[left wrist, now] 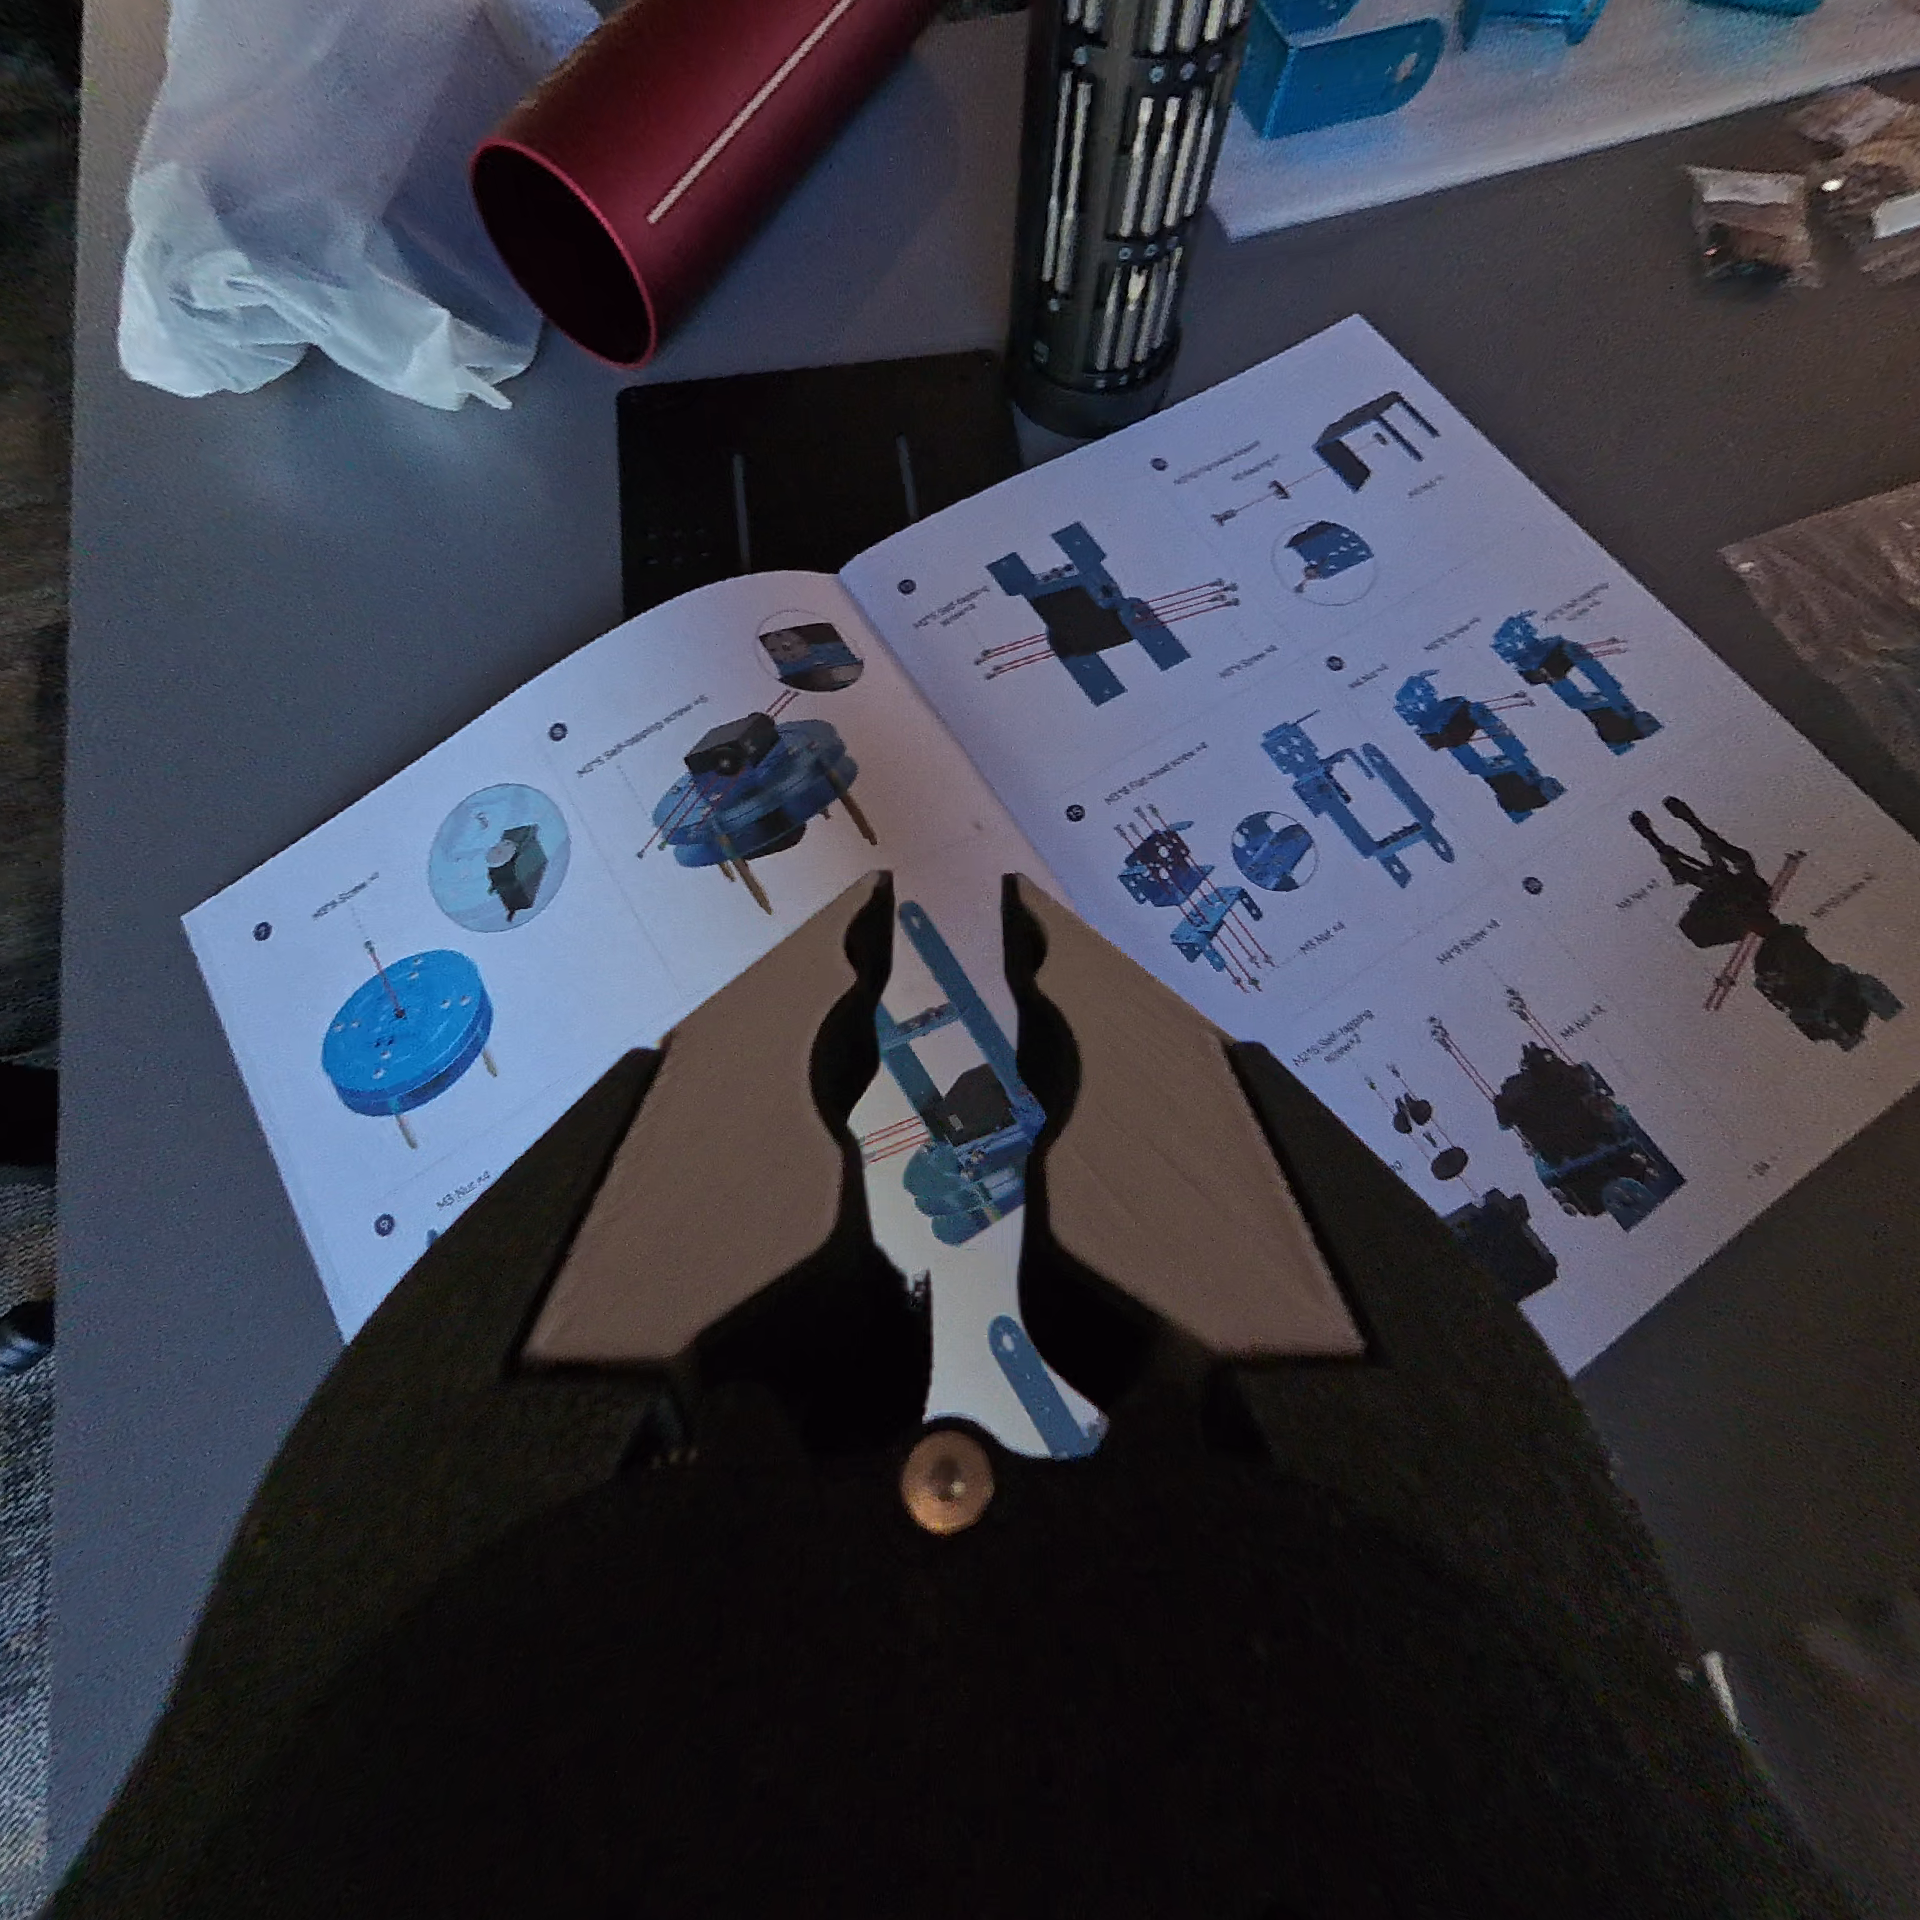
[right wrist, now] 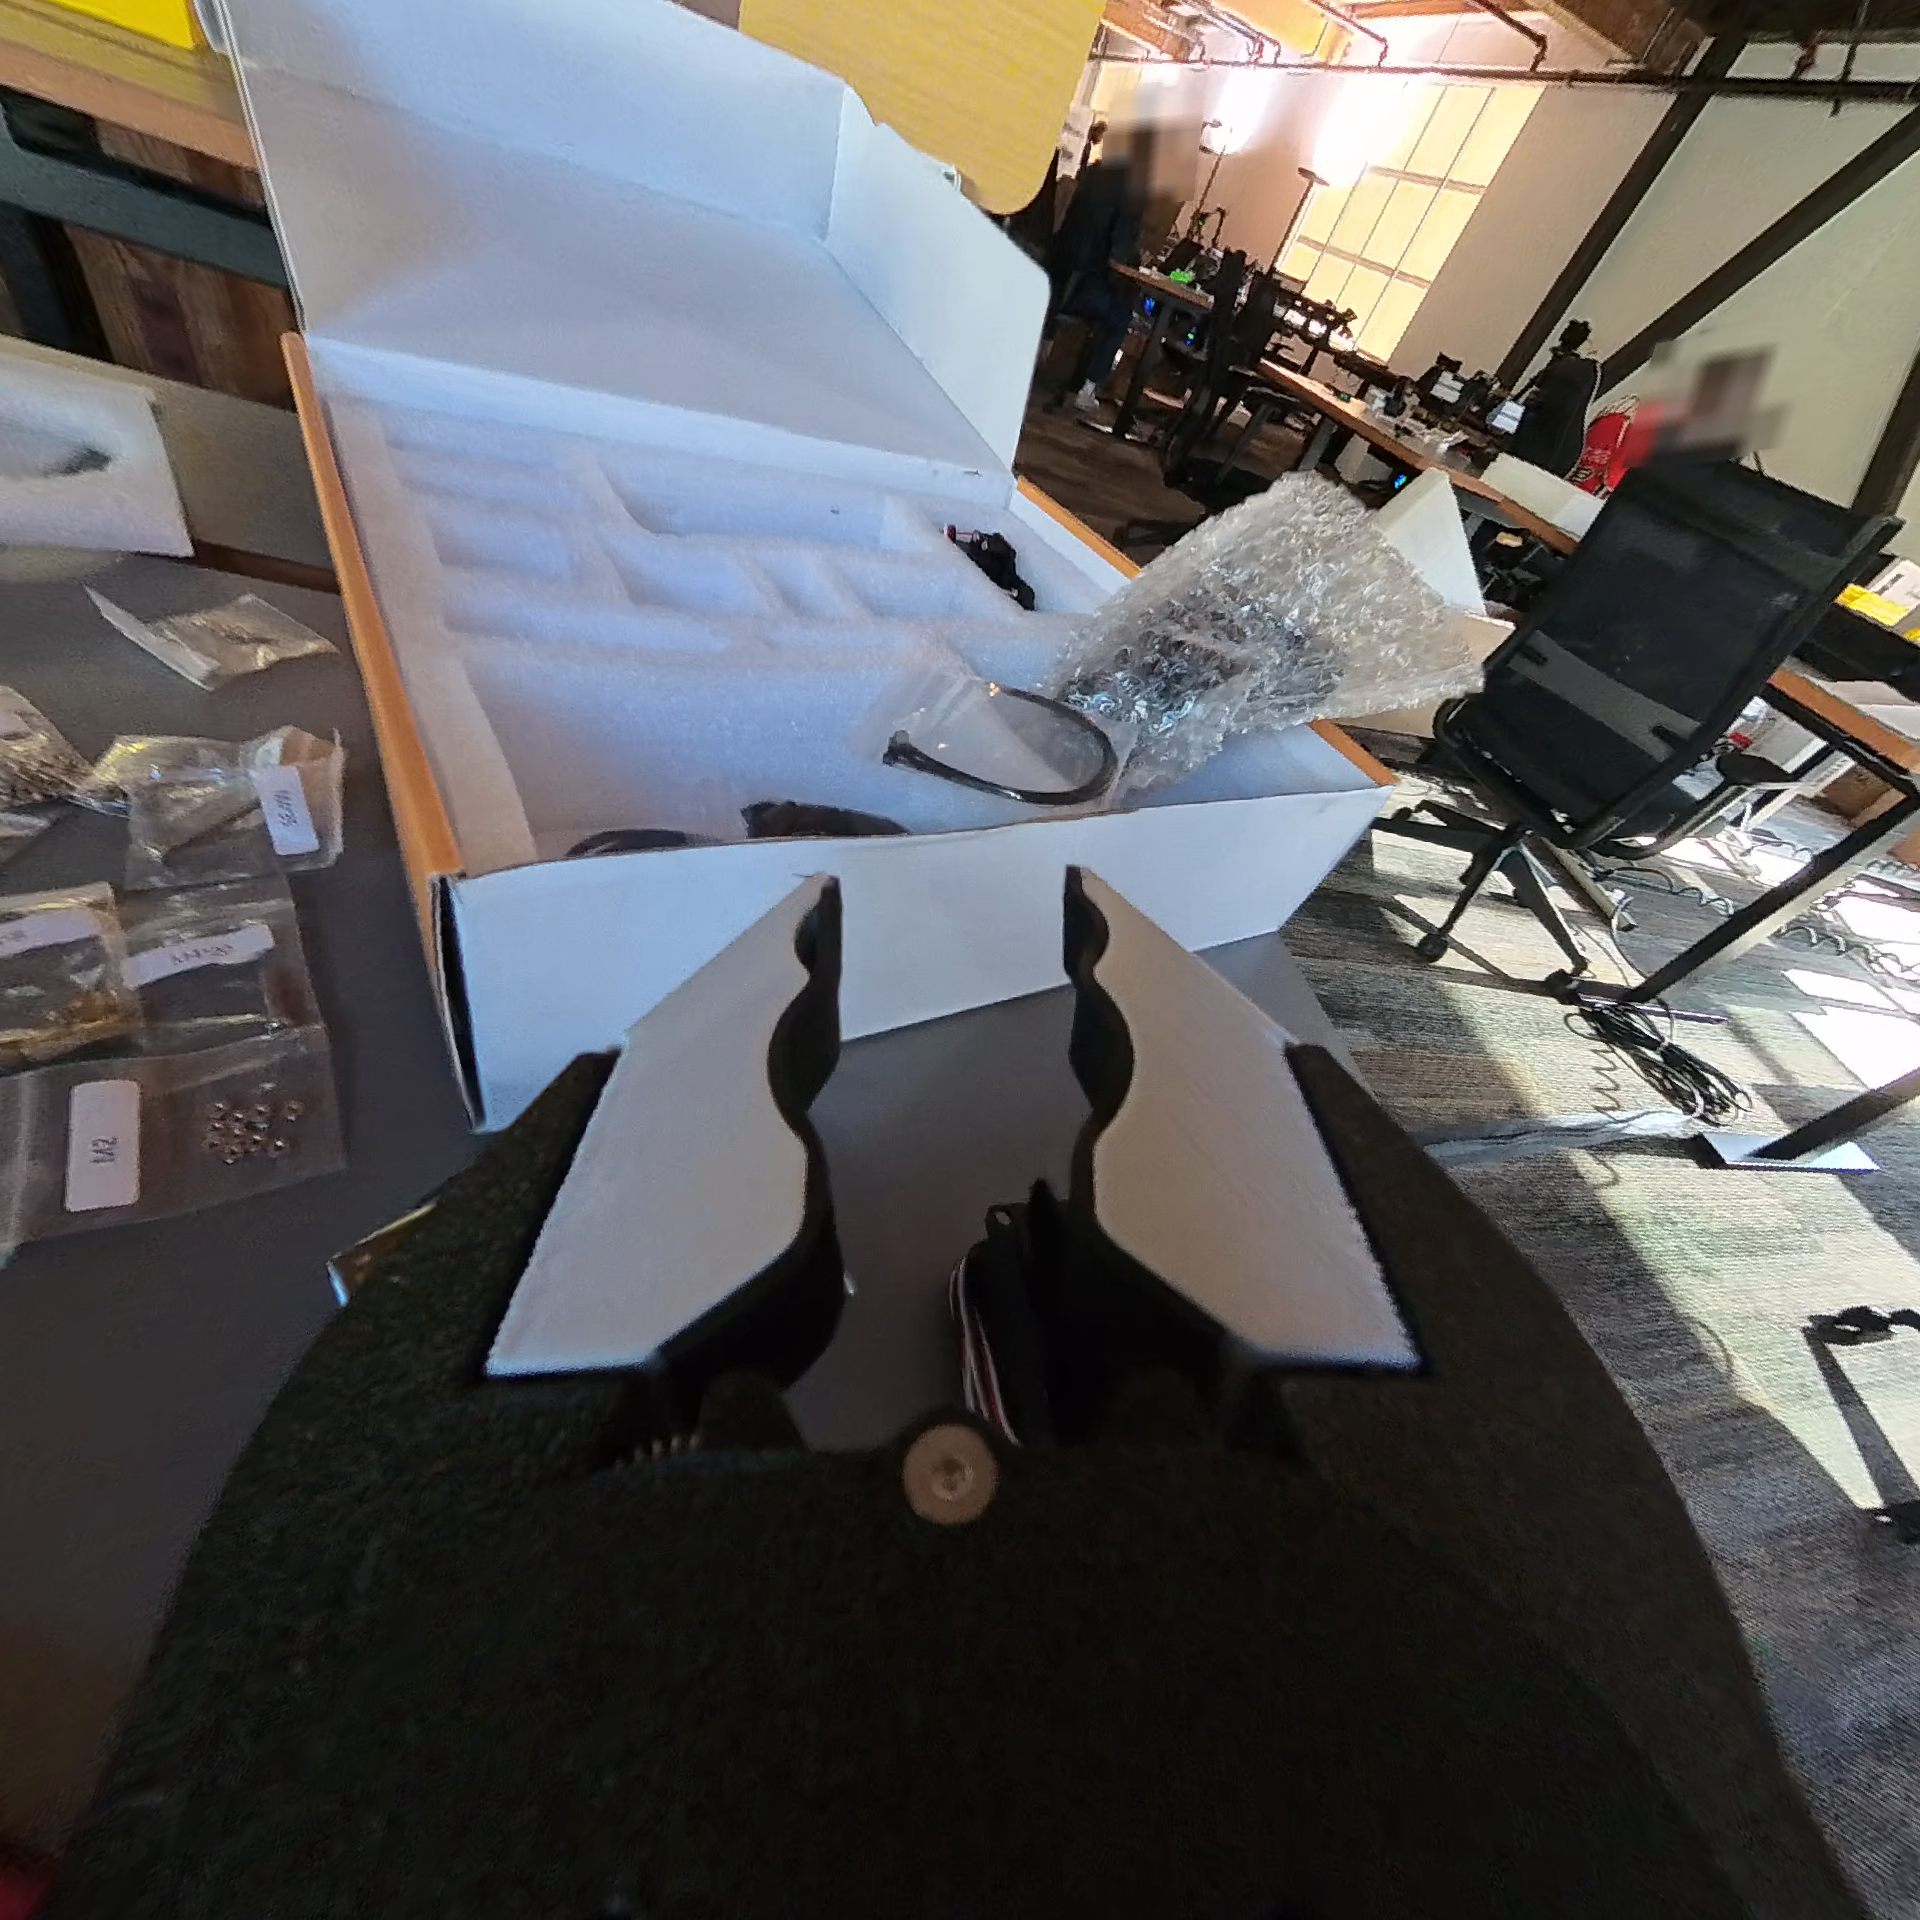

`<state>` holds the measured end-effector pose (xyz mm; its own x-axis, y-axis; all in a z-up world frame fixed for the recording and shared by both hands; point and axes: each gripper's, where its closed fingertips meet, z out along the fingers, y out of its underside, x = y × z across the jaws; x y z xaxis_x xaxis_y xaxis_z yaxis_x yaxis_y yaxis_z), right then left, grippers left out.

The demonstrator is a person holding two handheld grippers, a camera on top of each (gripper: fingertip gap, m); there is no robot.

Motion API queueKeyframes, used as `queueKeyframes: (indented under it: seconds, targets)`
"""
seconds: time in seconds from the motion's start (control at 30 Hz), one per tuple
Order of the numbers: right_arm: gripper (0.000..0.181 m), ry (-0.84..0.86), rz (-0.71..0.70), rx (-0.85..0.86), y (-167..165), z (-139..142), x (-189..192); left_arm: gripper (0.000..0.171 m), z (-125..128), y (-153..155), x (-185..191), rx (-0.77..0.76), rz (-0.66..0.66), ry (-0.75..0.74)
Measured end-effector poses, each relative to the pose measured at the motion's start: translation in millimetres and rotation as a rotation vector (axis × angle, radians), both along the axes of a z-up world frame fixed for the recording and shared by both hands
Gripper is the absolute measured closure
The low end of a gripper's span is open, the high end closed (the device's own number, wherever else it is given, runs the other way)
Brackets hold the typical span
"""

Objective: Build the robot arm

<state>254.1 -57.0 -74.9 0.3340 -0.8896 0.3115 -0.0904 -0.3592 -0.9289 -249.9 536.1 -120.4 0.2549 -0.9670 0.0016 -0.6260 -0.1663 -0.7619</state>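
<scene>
My left gripper (left wrist: 948, 894) hovers over an open instruction booklet (left wrist: 665, 831) with pictures of blue parts, lying on a grey table (left wrist: 312, 582). Its jaws stand a narrow gap apart and hold nothing. My right gripper (right wrist: 951, 894) is open wider, above the table edge in front of an open white cardboard box (right wrist: 935, 935). A small black servo with red and white wires (right wrist: 1003, 1299) lies low between the jaws, close against the inner side of the right finger (right wrist: 1195, 1122). I cannot tell whether it touches the finger.
Behind the booklet are a red tube (left wrist: 665, 177), a dark cylinder of screwdriver bits (left wrist: 1122, 208), a black plate (left wrist: 810, 468), a white plastic bag (left wrist: 301, 208) and blue brackets (left wrist: 1340, 73). The box holds white foam (right wrist: 644, 582), bubble wrap (right wrist: 1268, 623) and a bagged cable (right wrist: 1018, 748). Screw bags (right wrist: 187, 1132) lie left, an office chair (right wrist: 1662, 665) right. Some 80 cm of space lies between my two pairs of fingers. Between my left fingertips and the black plate (left wrist: 810, 468) there is roughly 20 cm.
</scene>
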Motion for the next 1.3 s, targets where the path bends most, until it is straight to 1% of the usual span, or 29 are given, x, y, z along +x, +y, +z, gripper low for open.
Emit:
queueKeyframes:
  seconds: [0.2,0.4,0.53,0.63,0.73,0.87,0.93,0.97,1.0,1.07,1.13,1.2,1.23,1.27,1.3]
  targets:
    - [0.14,0.008,-0.002,-0.017,0.6,-3.3,1.1,0.152,8.3,-12.3,0.6,0.021,-0.047,-0.019]
    - [0.14,-0.018,0.045,-0.021,11.8,5.8,-6.9,0.152,9.8,-19.5,3.5,0.039,-0.064,-0.009]
    - [0.14,-0.019,0.079,-0.013,17.2,7.8,-10.5,0.152,16.4,-25.4,5.2,0.062,-0.069,-0.014]
    - [0.14,-0.003,0.126,-0.003,27.5,6.1,-15.5,0.152,23.3,-33.7,6.9,0.087,-0.084,-0.02]
    - [0.14,-0.015,0.171,-0.028,41.2,7.6,-23.6,0.152,31.6,-43.4,7.6,0.117,-0.106,-0.033]
    - [0.14,-0.047,0.234,-0.057,60.9,13.0,-38.1,0.152,42.7,-53.5,7.3,0.139,-0.124,-0.057]
    - [0.142,-0.037,0.283,-0.04,71.4,14.9,-47.6,0.152,50.4,-61.4,5.5,0.154,-0.147,-0.081]
    - [0.146,0.002,0.331,-0.005,78.7,13.2,-54.2,0.152,52.9,-65.3,2.7,0.16,-0.16,-0.086]
    - [0.146,0.04,0.392,0.055,86.9,14.1,-62.2,0.152,54.8,-66.8,-1.5,0.171,-0.163,-0.087]
    - [0.145,0.043,0.464,0.154,96.1,29.0,-77.0,0.152,59.2,-66.1,-13.3,0.192,-0.149,-0.093]
    - [0.141,0.011,0.48,0.175,101.7,47.8,-100.4,0.152,61.8,-68.9,-28.0,0.184,-0.154,-0.103]
    - [0.143,-0.01,0.556,0.262,116.8,64.7,-142.0,0.151,62.5,-71.0,-45.7,0.186,-0.155,-0.101]
    - [0.144,0.01,0.636,0.333,131.0,67.7,-167.2,0.151,63.6,-71.0,-55.4,0.196,-0.148,-0.102]
    - [0.146,0.056,0.728,0.391,148.9,65.2,-192.0,0.152,65.3,-71.5,-65.4,0.205,-0.142,-0.104]
    - [0.143,0.129,0.795,0.405,167.0,54.7,-211.5,0.152,66.9,-72.7,-75.4,0.211,-0.139,-0.108]
